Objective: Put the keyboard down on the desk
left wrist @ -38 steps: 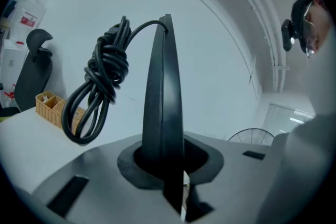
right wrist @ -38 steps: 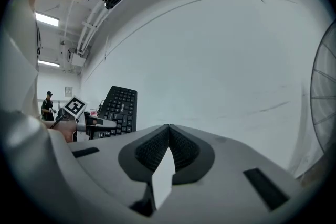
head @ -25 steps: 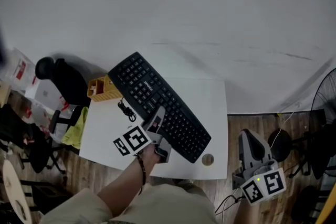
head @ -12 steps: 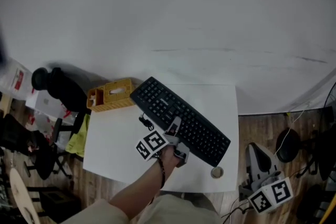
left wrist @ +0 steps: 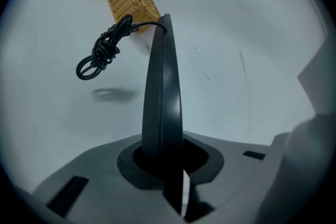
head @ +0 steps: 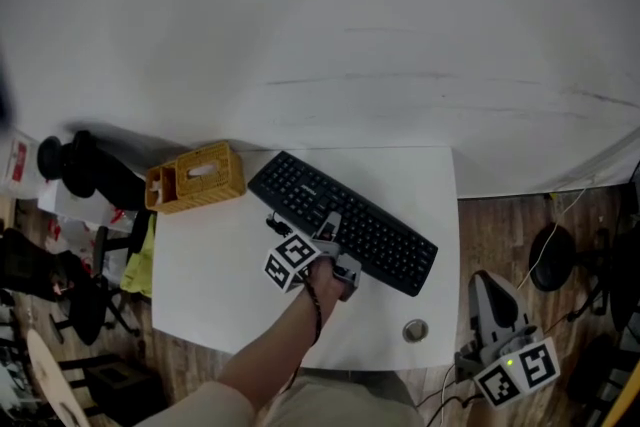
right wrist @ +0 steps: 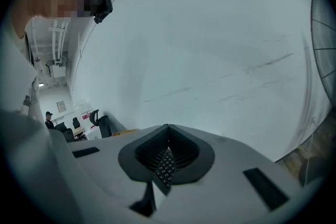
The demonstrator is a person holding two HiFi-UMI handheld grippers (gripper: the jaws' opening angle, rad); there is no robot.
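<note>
The left gripper (head: 328,233) is pinching the near edge of the flat black keyboard (head: 385,240) over the white desk (head: 210,265), the right gripper (head: 483,287) is hanging shut and empty, and the dangling knotted black cable (left wrist: 101,52) is risking getting pinned underneath.

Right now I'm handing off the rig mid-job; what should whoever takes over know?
Left gripper: shut on the keyboard at its near edge.
Right gripper: shut, empty, low beside the desk.
Keyboard is over the desk, wicker basket at its left end, a small round thing near its right end.
Its coiled cable hangs clear of the top, so it seems not fully down.
To do: lower it flat, open the left jaws, withdraw.
</note>
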